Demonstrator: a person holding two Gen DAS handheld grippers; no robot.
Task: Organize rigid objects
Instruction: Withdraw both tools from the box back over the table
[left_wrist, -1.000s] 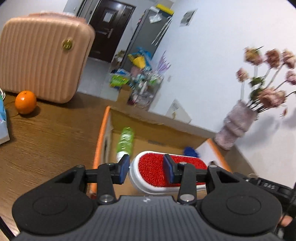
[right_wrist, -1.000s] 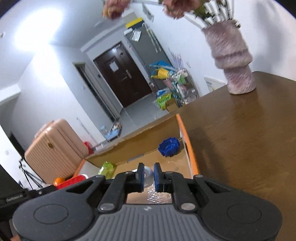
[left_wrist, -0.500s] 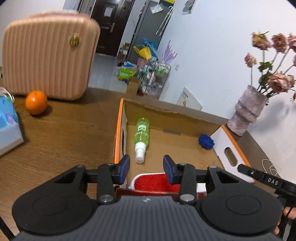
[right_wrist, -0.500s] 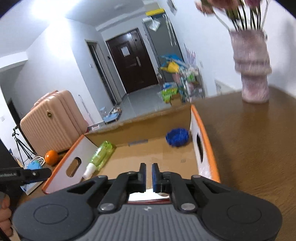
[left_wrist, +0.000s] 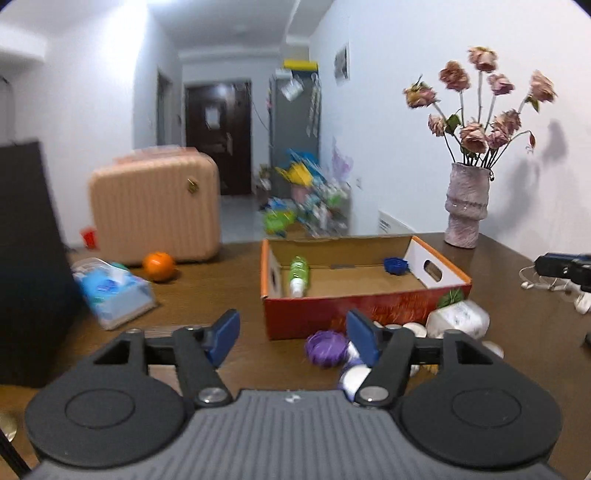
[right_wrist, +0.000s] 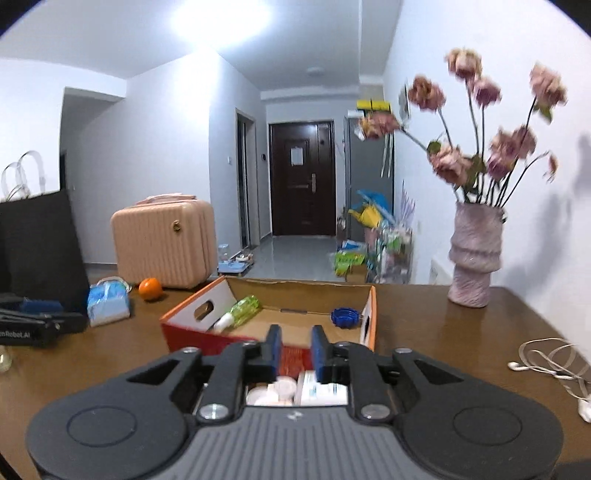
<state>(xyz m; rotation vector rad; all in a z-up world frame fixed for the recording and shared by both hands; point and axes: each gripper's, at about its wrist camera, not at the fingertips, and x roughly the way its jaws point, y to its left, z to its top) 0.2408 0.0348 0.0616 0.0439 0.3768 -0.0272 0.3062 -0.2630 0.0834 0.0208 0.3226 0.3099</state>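
Partly done: green bottle (left_wrist: 298, 275) and blue cap (left_wrist: 396, 266) lie in box (left_wrist: 364, 309). Purple ball (left_wrist: 327, 348), white jars (left_wrist: 413, 327) remain on surface (left_wrist: 207, 284) beside it. Left hand-held gripper (left_wrist: 291, 338) and right hand-held gripper (right_wrist: 295, 349) just opened, both empty.

White lettering on the black bar-shaped device (right_wrist: 35, 334) at the left edge of the right wrist view reads partly "nRobot.AI", first letters cut off by the frame edge; white paper notice on the dark brown door (right_wrist: 297, 156) too small to read; print on the light blue tissue pack (left_wrist: 110, 291) and on the green plastic spray bottle (left_wrist: 298, 275) inside the orange cardboard box (left_wrist: 354, 308) blurred, illegible; nothing else readable.
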